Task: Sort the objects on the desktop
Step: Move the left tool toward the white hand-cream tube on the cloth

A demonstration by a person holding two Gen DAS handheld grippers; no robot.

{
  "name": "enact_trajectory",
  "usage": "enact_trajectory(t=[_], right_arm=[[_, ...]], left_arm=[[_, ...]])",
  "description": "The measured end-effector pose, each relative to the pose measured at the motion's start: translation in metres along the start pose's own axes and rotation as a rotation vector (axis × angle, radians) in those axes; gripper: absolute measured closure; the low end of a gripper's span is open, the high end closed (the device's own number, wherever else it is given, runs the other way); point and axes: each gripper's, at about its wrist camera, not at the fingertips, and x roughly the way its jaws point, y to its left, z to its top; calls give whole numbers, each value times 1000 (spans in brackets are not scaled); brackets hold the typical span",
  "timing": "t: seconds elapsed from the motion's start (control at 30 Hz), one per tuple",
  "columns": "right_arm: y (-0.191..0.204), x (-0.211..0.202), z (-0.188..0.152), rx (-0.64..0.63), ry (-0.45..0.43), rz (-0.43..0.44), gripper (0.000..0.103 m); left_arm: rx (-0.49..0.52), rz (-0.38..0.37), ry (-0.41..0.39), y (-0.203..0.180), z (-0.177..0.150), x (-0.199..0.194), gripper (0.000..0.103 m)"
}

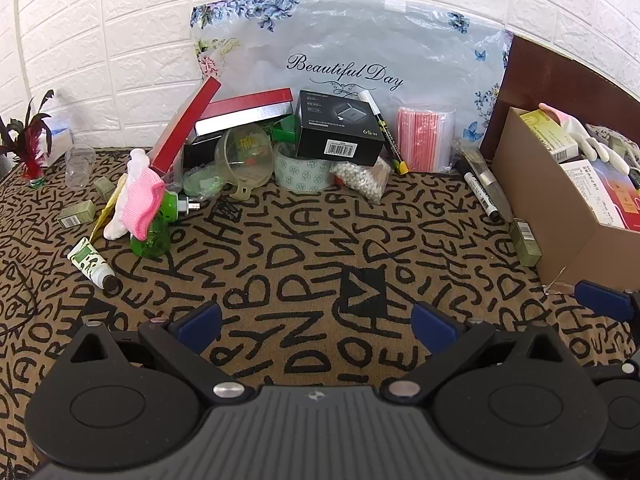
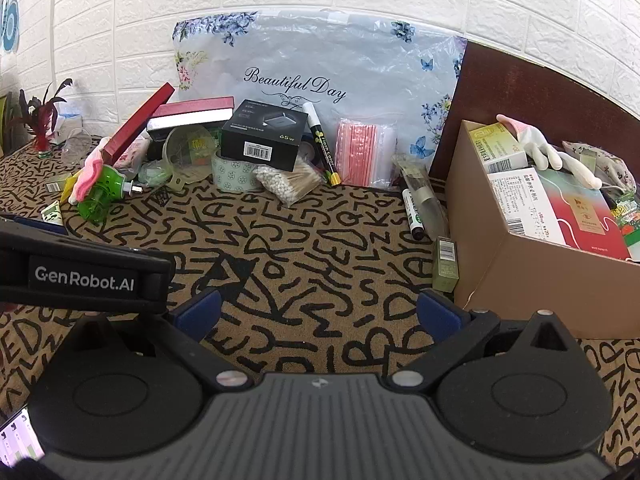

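A cardboard box [image 2: 516, 276] at the right holds packets and a white glove [image 2: 548, 152]; it also shows in the left wrist view [image 1: 568, 248]. Loose items lie along the back: a black 65W box [image 1: 340, 128], a tape roll [image 1: 300, 172], a green bottle [image 1: 158, 224] under a pink cloth, a tube [image 1: 94, 264], black markers [image 1: 482, 192], a small green box [image 2: 445, 264]. My left gripper [image 1: 316, 324] is open and empty above the mat. My right gripper [image 2: 318, 312] is open and empty, left of the cardboard box.
A letter-patterned mat [image 1: 300, 248] covers the table. A floral plastic bag [image 1: 348, 52] leans on the brick wall. A red box [image 1: 248, 112] and its lid stand at back left. The left gripper's body [image 2: 84, 276] crosses the right wrist view's left side.
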Motion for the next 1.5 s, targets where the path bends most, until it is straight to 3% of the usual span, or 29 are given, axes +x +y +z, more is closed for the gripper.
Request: enact_trajectory(t=[0.5, 0.67, 0.87, 1.13, 1.33, 1.5], right_arm=[[-1, 16, -1, 10, 41, 11, 2], [3, 25, -2, -7, 61, 35, 2], [23, 40, 8, -90, 62, 117, 2], [79, 54, 40, -263, 2, 303, 2], [130, 71, 64, -367, -65, 396, 2], [166, 93, 83, -407, -121, 426, 2]], left_arm=[[-11, 4, 34, 3, 4, 15, 0], [-64, -20, -1, 21, 3, 19, 0], [-180, 35, -9, 74, 1, 26, 0], [-358, 130, 7, 152, -2, 42, 1], [-476, 112, 6, 204, -3, 56, 3], [-516, 139, 31, 233, 0, 81, 5]])
